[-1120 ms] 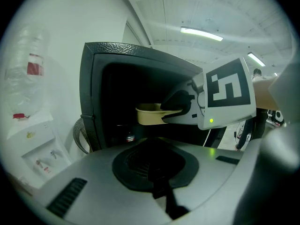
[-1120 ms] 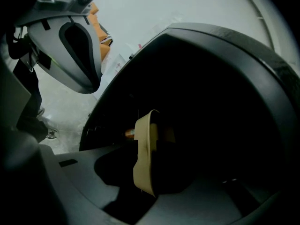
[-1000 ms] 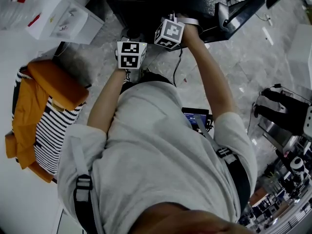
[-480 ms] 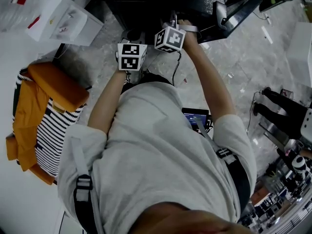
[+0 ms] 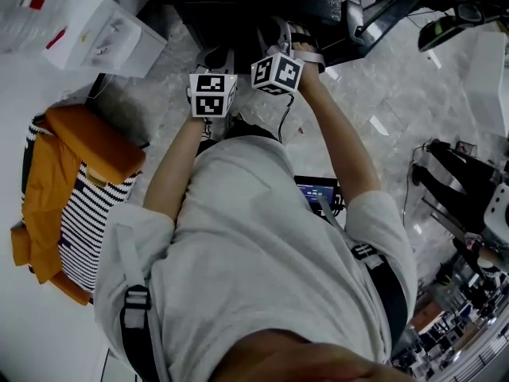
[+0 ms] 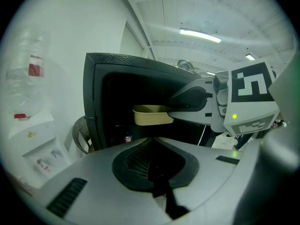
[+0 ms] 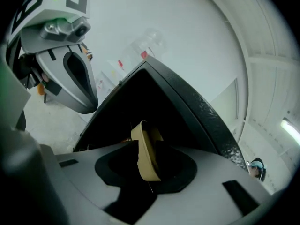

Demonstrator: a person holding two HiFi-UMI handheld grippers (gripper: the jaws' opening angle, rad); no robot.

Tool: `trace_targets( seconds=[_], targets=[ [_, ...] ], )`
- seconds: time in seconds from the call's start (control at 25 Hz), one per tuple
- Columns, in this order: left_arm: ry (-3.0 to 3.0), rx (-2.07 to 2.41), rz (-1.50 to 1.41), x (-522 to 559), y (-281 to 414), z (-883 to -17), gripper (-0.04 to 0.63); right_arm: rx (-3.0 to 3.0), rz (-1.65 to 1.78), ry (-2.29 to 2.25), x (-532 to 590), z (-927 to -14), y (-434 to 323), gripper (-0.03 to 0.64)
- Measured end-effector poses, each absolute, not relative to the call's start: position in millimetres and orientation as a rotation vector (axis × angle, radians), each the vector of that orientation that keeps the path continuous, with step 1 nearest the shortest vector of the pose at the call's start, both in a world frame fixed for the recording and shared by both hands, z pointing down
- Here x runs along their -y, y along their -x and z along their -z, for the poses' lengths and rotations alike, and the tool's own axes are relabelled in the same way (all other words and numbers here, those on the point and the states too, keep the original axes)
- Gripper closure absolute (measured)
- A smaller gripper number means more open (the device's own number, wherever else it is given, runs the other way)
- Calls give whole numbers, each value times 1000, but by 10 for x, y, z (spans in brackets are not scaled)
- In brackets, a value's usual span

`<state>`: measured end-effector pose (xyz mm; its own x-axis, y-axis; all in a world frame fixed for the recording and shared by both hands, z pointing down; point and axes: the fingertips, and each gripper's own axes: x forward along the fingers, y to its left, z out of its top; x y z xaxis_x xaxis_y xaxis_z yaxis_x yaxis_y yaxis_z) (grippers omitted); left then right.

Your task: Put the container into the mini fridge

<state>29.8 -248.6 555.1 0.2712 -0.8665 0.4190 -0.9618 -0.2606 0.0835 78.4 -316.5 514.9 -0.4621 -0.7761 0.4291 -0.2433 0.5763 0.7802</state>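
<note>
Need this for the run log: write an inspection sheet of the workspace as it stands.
Surface: grey stone floor.
Job's things: black mini fridge, front open; tan container held level at its opening.
Clutter: orange jacket on a striped bag; white box.
Grippers: right tongs shut on the container; left tongs together, holding nothing.
Cables: thin black cable hanging below the right tongs.
Surroundings: white wall, ceiling lights; another person's legs at the right.

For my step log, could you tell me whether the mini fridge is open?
Open: the mini fridge shows its dark interior, with the container at the opening.
</note>
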Motion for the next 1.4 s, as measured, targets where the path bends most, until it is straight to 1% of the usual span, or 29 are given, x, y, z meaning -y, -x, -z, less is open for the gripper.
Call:
trace_targets(
  seconds=[0.12, 0.24, 0.4, 0.6, 0.68, 1.0, 1.16, 1.4],
  targets=[
    [-2239, 1679, -398, 2439, -281, -5447, 583, 2052, 787, -896, 3029, -4988, -801, 531],
    [-2239, 1675, -404, 2330, -249, -5411, 583, 2110, 727, -954, 2855, -4884, -833, 554],
    [-2244, 1669, -402, 2187, -154, -5370, 583, 2208, 528, -1024, 2680, -4805, -821, 563],
    [-2282, 1661, -379, 1961, -146, -5202, 583, 2359, 156, -1115, 2350, -4691, -828, 574],
    [-2292, 1656, -361, 1849, -125, -5120, 583, 2393, 81, -1153, 2216, -4643, -805, 577],
    [-2337, 1654, -301, 1366, -86, -4838, 583, 2476, 16, -1266, 1642, -4255, -705, 578],
    [-2320, 1652, -358, 1091, -1, -4706, 583, 2490, -19, -1313, 1346, -4107, -697, 580],
    [-2444, 1625, -253, 685, -31, -4252, 583, 2524, -43, -1413, 801, -3829, -728, 580]
  ],
)
